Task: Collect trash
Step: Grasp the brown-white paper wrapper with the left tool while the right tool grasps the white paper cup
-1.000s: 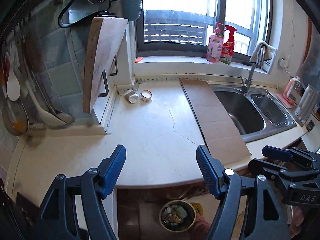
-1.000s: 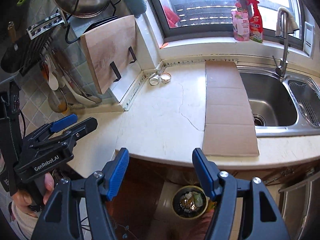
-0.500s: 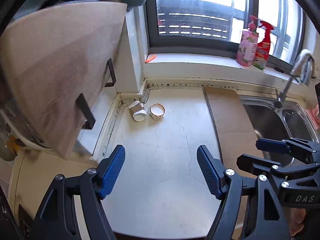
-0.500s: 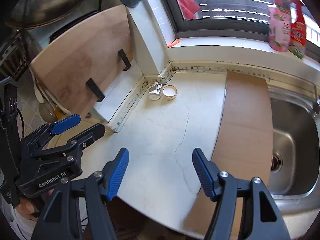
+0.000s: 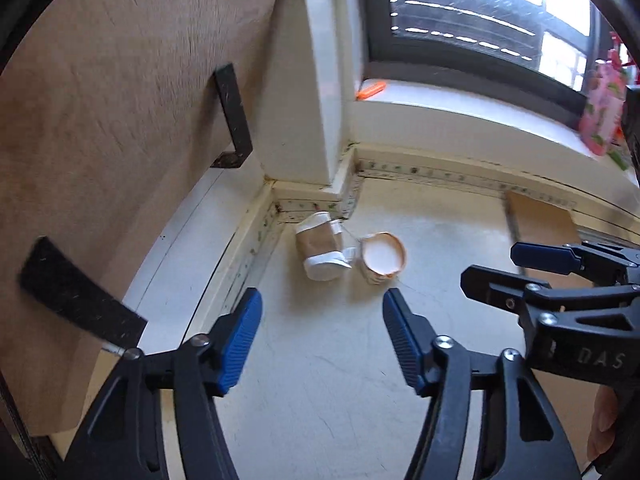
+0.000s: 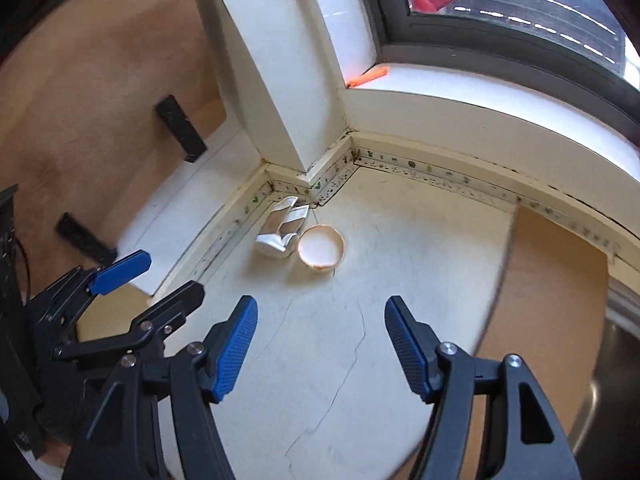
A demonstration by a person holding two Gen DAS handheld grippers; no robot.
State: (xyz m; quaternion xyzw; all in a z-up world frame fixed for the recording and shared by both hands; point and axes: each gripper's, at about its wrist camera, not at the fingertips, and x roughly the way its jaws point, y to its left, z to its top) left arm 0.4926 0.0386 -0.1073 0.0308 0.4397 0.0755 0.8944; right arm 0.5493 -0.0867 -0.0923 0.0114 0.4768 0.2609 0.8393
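A crushed brown-and-white paper cup (image 5: 322, 248) (image 6: 280, 228) lies on its side in the back corner of the pale countertop (image 5: 340, 380). Touching it on the right is a small round tub (image 5: 382, 258) (image 6: 322, 248) with a white inside and an orange rim. My left gripper (image 5: 322, 304) hovers just short of both; its jaws are closing with nothing between them. My right gripper (image 6: 322, 308) stands open and empty, a little further back from the tub. Each gripper shows in the other's view: the right gripper (image 5: 491, 264) to the right, the left gripper (image 6: 174, 272) to the left.
A large wooden cutting board (image 5: 120, 120) leans on the left wall close to my left gripper. A cardboard sheet (image 6: 552, 280) lies to the right, with the sink (image 6: 624, 360) beyond it. An orange item (image 5: 372, 90) and a pink bottle (image 5: 600, 120) stand on the window sill.
Both grippers have moved forward and down over the counter toward the corner with the cup and tub. The floor bin has left view. The left jaws have narrowed.
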